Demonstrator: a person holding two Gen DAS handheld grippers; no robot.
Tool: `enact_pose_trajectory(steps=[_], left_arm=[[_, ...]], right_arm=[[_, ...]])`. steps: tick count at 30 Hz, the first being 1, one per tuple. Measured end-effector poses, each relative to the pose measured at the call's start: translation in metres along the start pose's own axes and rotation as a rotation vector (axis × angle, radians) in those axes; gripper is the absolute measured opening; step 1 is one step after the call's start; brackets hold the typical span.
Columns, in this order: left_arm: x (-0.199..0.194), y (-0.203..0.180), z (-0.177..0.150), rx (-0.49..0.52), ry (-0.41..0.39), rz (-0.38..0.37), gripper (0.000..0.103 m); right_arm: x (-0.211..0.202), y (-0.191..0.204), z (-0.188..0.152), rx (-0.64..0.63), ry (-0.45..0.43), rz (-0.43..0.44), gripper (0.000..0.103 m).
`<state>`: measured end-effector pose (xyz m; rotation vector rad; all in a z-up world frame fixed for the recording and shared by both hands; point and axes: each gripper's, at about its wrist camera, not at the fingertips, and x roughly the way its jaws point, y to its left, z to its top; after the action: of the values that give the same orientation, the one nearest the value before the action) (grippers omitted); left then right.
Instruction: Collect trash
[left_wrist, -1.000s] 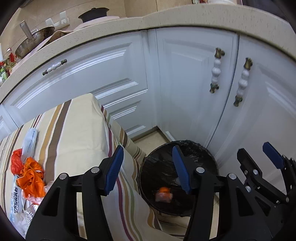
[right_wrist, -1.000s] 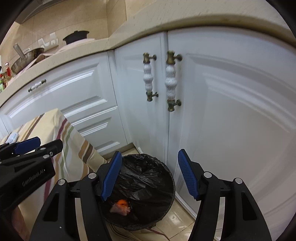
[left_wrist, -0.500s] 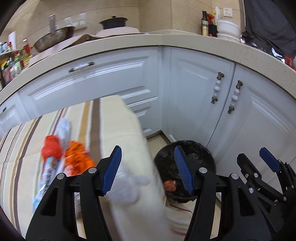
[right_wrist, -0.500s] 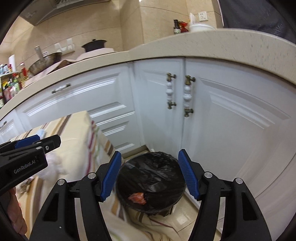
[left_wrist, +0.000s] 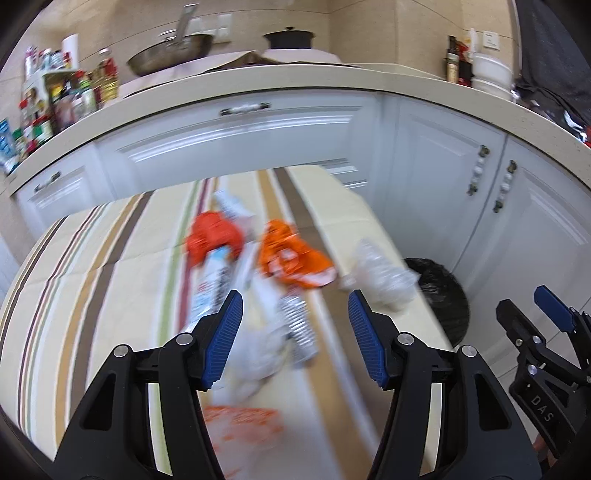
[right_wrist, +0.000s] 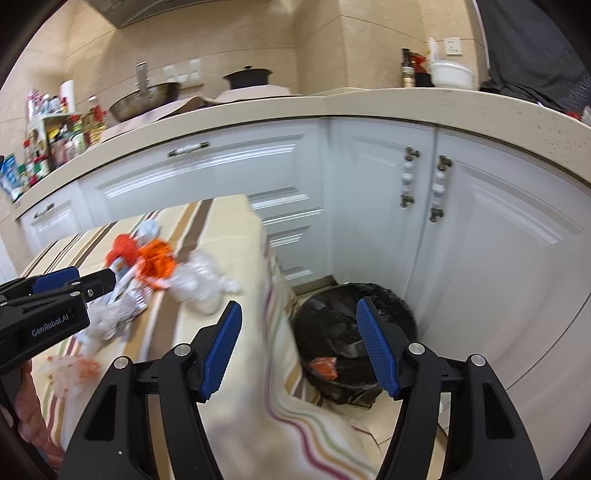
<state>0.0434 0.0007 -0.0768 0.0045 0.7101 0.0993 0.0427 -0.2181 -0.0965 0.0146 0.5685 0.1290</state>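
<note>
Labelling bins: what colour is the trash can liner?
Black liner; clearest in right wrist view.

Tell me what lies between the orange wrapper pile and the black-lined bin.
A crumpled clear plastic wrapper sits near the table's edge, between the orange wrappers and the bin on the floor; the right wrist view shows it best.

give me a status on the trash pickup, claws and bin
Left claw open, empty. Right claw open, empty. Wrapper pile on the striped table; one scrap in the bin. Nothing in the way.

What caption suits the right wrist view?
Empty right gripper above the black-lined bin, wrappers waiting on the striped table.
</note>
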Motion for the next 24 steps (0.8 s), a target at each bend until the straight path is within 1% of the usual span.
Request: enact_pose_trajectory(steps=[6,13,18,24], left_arm=[[-0.010,0.036,-0.019,-0.045,0.014,0.037,0.059],[-0.021,0.062,-0.037,-0.086,0.023,0.058,0.059],[-0.028,0.075,-0.050,-0.102,0.039,0.069,0.059],[-0.038,0.082,-0.066,-0.095,0.055,0.077,0.059]], right_arm=[[-0.007,0.027,-0.006,-0.046,0.003,0.031,0.063],[-0.015,0.053,-0.012,-0.086,0.004,0.058,0.063],[-0.019,0.065,-0.015,-0.106,0.004,0.074,0.063],[-0.024,0.073,-0.019,-0.110,-0.002,0.095,0.063]])
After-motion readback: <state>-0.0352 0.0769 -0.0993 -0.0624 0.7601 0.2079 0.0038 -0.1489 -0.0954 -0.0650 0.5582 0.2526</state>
